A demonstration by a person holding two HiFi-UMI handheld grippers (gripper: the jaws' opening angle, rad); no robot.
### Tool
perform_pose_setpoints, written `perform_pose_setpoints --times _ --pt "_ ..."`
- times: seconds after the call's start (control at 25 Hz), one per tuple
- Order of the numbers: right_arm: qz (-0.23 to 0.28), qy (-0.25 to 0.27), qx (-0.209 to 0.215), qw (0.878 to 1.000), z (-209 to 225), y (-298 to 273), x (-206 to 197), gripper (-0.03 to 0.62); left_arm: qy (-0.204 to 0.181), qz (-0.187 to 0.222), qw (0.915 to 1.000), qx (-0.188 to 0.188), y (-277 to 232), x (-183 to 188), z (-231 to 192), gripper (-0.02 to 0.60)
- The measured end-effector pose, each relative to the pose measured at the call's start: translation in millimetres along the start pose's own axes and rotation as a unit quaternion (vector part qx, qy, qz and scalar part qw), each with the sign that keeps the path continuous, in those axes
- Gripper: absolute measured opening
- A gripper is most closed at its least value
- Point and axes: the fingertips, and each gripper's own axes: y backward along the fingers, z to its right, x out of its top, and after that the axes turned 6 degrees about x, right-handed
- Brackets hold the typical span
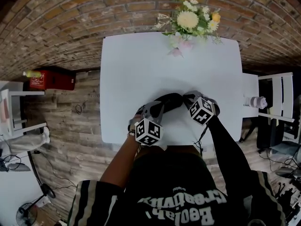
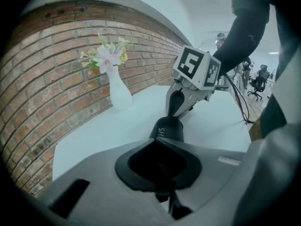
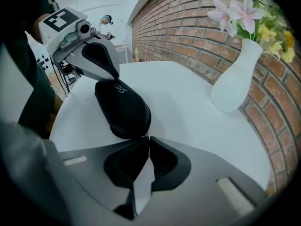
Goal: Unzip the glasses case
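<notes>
Tabletop (image 1: 141, 69): left gripper (image 2: 157, 139) and right gripper (image 3: 146, 138) pinch glasses case (image 3: 122, 107) (black).

Matt black glasses case (image 3: 123, 109), smooth white table (image 1: 141, 69), rough brick wall (image 1: 70, 27)

Glasses case (image 2: 169, 128) near end hidden behind left gripper (image 2: 155, 138) fingers (image 2: 94, 173), its zip too small to make out

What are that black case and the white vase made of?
Case: probably a hard shell in matte black fabric or faux leather; it has a firm rounded shape and barely shines. Vase: likely matte white ceramic, though plastic is possible; smooth, opaque, soft highlights.
</notes>
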Motion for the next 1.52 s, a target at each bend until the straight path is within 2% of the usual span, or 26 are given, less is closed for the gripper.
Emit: perform_pose_setpoints --times 0.16,0.28,0.4,0.48,0.6,0.76,1.0,1.2,1.32,1.52 --pt "-0.022 0.046 -0.003 0.999 8 -2 4 0.020 -0.008 -0.005 0.9999 -0.012 0 1 5 0.009" --pt "-0.024 0.057 0.005 0.998 6 -2 4 0.014 0.005 -0.006 0.9998 -0.020 0 1 3 0.011" --pt "-0.012 0.012 -0.006 1.000 8 5 0 0.014 0.002 -0.014 0.9997 -0.018 3 6 -3 0.015" --pt "0.002 -0.040 -0.024 0.999 13 12 -4 0.014 0.014 0.001 0.9998 -0.014 12 17 -6 0.015" --pt "0.011 -0.099 -0.049 0.994 11 22 -13 0.014 0.043 0.017 0.9982 -0.039 20 23 7 0.009" --pt "0.020 -0.129 -0.049 0.990 -15 28 -14 0.014 0.066 -0.007 0.9954 -0.069 16 4 21 0.011" --pt "0.028 -0.115 -0.035 0.992 -64 29 2 0.014 0.080 -0.025 0.9944 -0.064 15 -17 11 0.032" --pt "0.057 -0.086 -0.011 0.995 -99 22 34 0.014 0.091 -0.018 0.9952 -0.033 20 -28 -11 0.061" --pt "0.062 -0.076 -0.003 0.995 -114 10 50 0.014 0.091 -0.019 0.9952 -0.031 28 -35 -21 0.075" --pt "0.038 -0.079 0.012 0.996 -132 -19 63 0.014 0.107 0.017 0.9934 -0.037 38 -13 -30 0.074"
